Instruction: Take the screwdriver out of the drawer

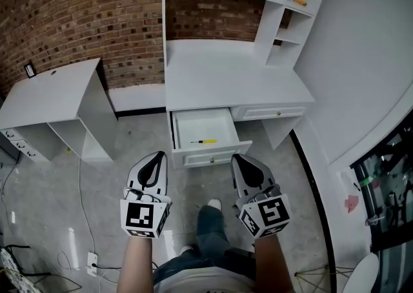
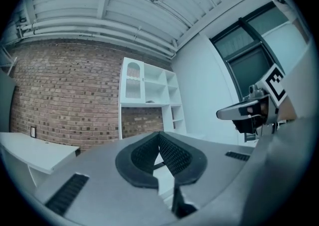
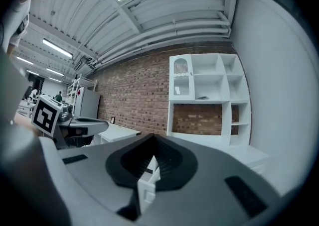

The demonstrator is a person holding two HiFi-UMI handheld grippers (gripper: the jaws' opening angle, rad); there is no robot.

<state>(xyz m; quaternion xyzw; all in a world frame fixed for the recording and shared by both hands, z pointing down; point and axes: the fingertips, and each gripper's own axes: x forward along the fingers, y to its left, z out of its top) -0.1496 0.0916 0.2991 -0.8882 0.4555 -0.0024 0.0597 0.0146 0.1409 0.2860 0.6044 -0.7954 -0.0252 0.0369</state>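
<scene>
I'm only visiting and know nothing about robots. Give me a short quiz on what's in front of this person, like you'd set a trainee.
1. True or false: the drawer under the white desk is pulled open.
2. What lies in the drawer? A) a yellow-handled screwdriver B) a hammer C) nothing
3. Fill in: the left hand-held gripper and the right hand-held gripper both have their jaws ____ (open or shut), with nothing between them.
Key: 1 true; 2 A; 3 shut.
</scene>
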